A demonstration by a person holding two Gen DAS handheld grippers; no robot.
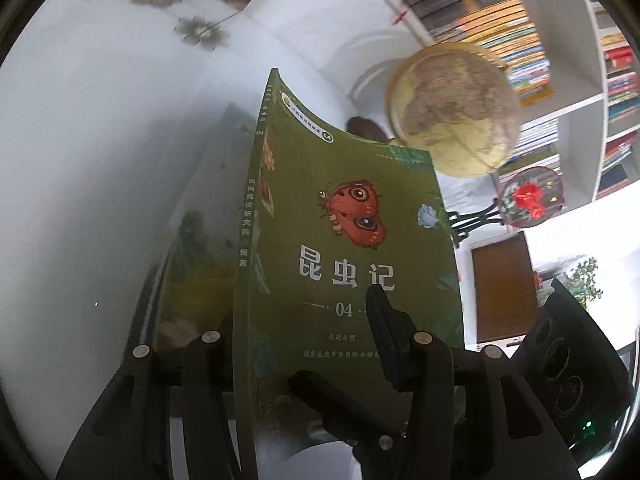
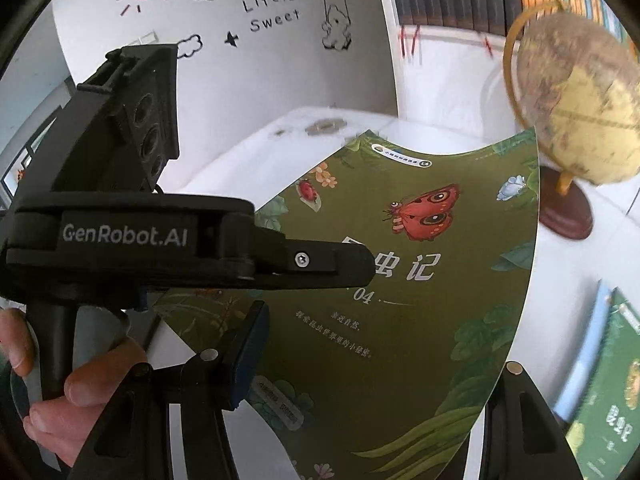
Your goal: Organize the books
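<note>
A green book [image 1: 352,248] with a red butterfly and "04" on its cover stands upright in the air, spine to the left. My left gripper [image 1: 304,320] is shut on its lower edge, one finger [image 1: 384,320] lying on the cover. In the right wrist view the same book [image 2: 400,280] fills the middle, with the left gripper [image 2: 352,264] clamped on its left side. My right gripper [image 2: 372,364] has its fingers [image 2: 248,344] spread on either side of the book, apparently not pressing it. Another green book [image 2: 608,392] lies at the right on the table.
A yellow globe [image 1: 452,116] on a brown stand [image 2: 568,216] stands on the white table [image 2: 288,136] behind the book. Shelves of books [image 1: 480,8] line the back wall. A red embroidered fan [image 1: 528,200] stands at the right.
</note>
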